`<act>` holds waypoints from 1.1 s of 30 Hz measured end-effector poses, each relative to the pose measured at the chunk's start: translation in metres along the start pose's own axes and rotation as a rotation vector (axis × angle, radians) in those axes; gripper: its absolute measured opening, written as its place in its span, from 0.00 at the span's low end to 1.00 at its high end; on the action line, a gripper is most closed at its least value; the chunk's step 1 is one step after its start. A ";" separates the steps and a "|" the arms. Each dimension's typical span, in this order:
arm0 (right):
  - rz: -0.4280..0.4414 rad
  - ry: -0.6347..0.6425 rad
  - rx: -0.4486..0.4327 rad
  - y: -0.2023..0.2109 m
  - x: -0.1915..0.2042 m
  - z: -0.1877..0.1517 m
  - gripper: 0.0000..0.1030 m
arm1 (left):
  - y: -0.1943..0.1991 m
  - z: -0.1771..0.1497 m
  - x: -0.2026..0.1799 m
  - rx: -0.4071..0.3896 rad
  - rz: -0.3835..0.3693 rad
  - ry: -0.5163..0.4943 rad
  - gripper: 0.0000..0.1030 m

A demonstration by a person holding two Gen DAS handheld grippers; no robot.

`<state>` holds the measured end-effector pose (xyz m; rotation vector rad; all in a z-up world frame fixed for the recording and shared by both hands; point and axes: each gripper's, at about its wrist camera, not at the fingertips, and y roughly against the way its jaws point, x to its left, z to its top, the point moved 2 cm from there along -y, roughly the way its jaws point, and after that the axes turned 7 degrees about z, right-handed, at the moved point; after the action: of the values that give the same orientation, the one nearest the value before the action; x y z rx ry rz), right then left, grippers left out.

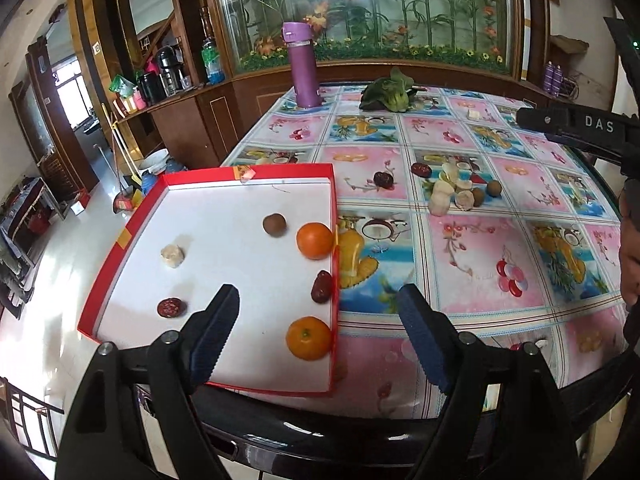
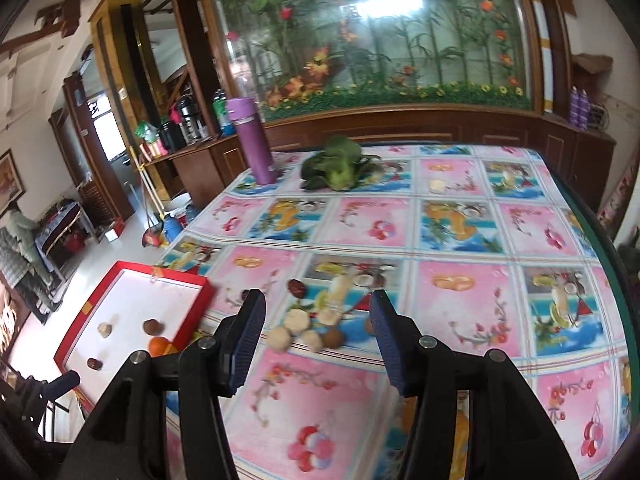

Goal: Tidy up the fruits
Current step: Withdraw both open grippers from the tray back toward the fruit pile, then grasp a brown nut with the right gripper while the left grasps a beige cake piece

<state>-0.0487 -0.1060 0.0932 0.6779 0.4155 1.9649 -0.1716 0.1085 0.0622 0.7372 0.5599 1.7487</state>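
Both the left gripper (image 1: pixel 318 300) and right gripper (image 2: pixel 318 306) have fingers apart, empty. Two round oranges (image 1: pixel 315 240) lie inside the shallow red-rimmed white cardboard tray (image 1: pixel 120 240) on the bench (image 1: pixel 480 248).

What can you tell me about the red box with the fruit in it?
The red box is a shallow, open tray with low red walls and a plain white floor, apparently cardboard. It lies flat at the table's left edge, one corner jutting past it. Inside lie two oranges, two brown-red dates, a round brown fruit and a pale chunk. The oranges and one date rest against its right wall. No gripper touches it.
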 end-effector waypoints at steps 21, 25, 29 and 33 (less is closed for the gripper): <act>0.007 -0.122 0.235 -0.086 -0.072 -0.025 0.43 | -0.061 0.034 -0.063 0.054 -0.069 -0.122 0.80; 0.010 -0.098 0.254 -0.097 -0.072 -0.030 0.42 | -0.074 0.042 -0.081 0.069 -0.115 -0.125 0.80; 0.009 -0.076 0.250 -0.097 -0.073 -0.031 0.36 | -0.089 0.052 -0.100 0.075 -0.125 -0.145 0.80; -0.047 -0.007 0.247 -0.102 -0.068 -0.032 0.20 | -0.108 0.061 -0.114 0.090 -0.115 -0.157 0.75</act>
<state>0.0274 -0.1193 -0.0072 0.8227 0.6719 1.8832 -0.0331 0.0303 0.0074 0.8806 0.5653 1.5527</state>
